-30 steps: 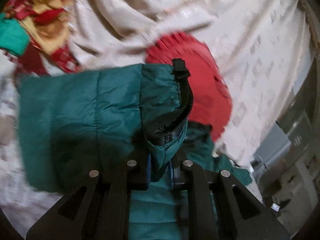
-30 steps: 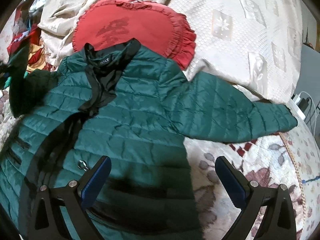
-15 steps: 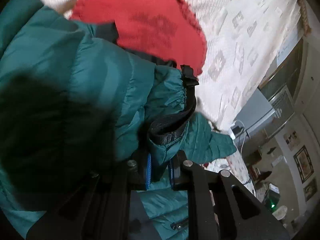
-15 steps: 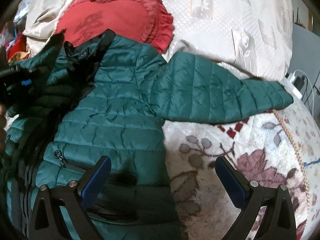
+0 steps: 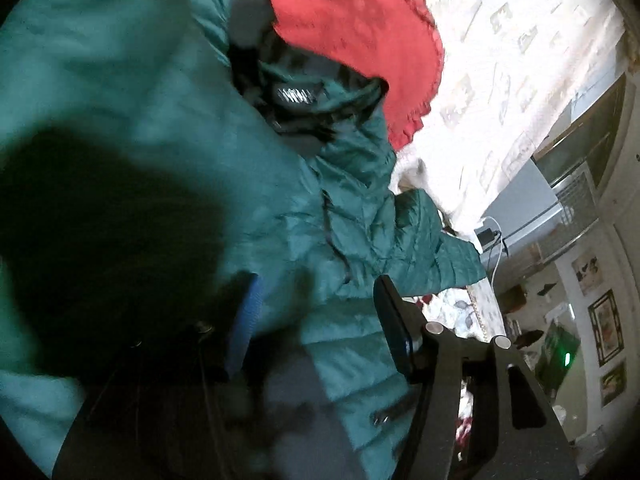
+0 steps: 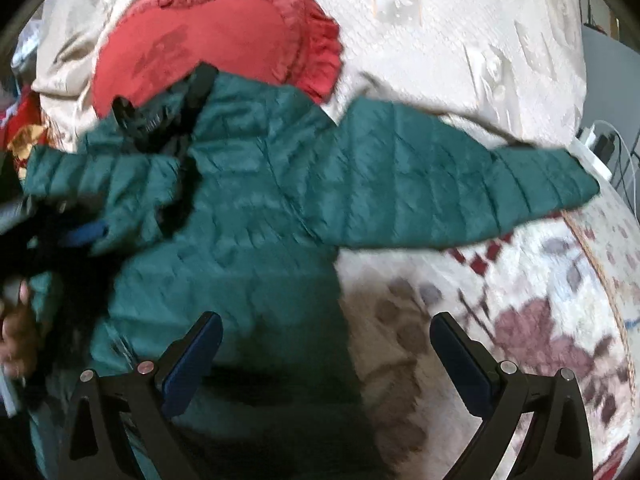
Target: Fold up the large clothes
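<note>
The left gripper (image 5: 316,320) jaws are opening, with jacket (image 6: 256,216) fabric between them but not pinched. The right gripper (image 6: 326,356) gapes wide, empty, the jacket's body spread under and ahead of its jaws on the bed (image 6: 520,300).

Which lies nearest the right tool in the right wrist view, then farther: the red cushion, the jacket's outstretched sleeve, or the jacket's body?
1. Jacket body, under the tool's left finger.
2. Outstretched sleeve, up and to the right.
3. Red cushion, beyond the collar, top left.
</note>
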Available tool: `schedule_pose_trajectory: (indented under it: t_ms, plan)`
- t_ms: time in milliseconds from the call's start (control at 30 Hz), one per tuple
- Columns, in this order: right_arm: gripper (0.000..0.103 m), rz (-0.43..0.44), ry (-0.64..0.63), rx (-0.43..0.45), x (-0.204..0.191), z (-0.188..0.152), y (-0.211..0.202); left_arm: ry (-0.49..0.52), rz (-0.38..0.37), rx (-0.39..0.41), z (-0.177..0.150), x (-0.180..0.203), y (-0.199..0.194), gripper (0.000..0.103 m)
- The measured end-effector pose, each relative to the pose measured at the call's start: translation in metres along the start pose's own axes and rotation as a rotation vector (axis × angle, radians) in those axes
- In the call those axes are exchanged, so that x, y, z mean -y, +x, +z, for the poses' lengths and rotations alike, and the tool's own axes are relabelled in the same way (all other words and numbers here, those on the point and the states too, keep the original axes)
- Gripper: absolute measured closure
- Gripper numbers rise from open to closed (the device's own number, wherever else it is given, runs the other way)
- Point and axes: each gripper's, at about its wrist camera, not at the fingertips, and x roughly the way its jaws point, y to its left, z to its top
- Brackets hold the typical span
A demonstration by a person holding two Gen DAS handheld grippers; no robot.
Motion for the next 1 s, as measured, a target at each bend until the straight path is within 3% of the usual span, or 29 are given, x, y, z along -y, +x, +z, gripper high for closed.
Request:
schedule_pose_trajectory:
  t_ms: [100, 200, 333, 400, 433, 500, 567, 633, 700, 833, 1000]
  plan:
    - [0.0, 0.053, -0.019, 0.049, -0.019, 0.025, 0.007, 0.011, 0.088, 0.082, 0.002, -0.008, -0.036, 0.045]
    - [0.0, 0.165, -0.003, 0.061, -0.039, 0.049, 0.023, 0.003, 0.169, 0.184, 0.003, -0.02, -0.072, 0.045]
    - [0.0, 0.322, 0.034, -0.003, -0.072, 0.07, 0.061, 0.068, 0.322, 0.301, -0.002, -0.021, -0.097, 0.045]
    - [0.0, 0.369, 0.034, -0.047, -0.089, 0.076, 0.083, 0.098, 0.411, 0.31, -0.002, -0.023, -0.097, 0.045]
    - [0.003, 0.386, 0.029, -0.081, -0.096, 0.078, 0.096, 0.092, 0.418, 0.302, -0.001, -0.026, -0.095, 0.045]
    - [0.018, 0.428, 0.043, -0.143, -0.107, 0.08, 0.116, 0.068, 0.401, 0.306, 0.001, -0.032, -0.096, 0.045]
    - [0.055, 0.548, 0.048, -0.213, -0.117, 0.078, 0.13, 0.059, 0.4, 0.322, 0.004, -0.035, -0.096, 0.045]
    - [0.074, 0.578, -0.005, -0.206, -0.127, 0.077, 0.128, 0.05, 0.402, 0.349, 0.009, -0.034, -0.096, 0.045]
    - [0.082, 0.561, -0.037, -0.161, -0.128, 0.081, 0.116, 0.027, 0.402, 0.382, 0.012, -0.037, -0.103, 0.045]
    - [0.085, 0.442, -0.082, 0.006, -0.111, 0.097, 0.07, -0.042, 0.421, 0.42, 0.015, -0.051, -0.119, 0.037]
    - [0.085, 0.325, -0.049, 0.077, -0.063, 0.109, 0.048, -0.089, 0.435, 0.405, 0.016, -0.063, -0.118, 0.037]
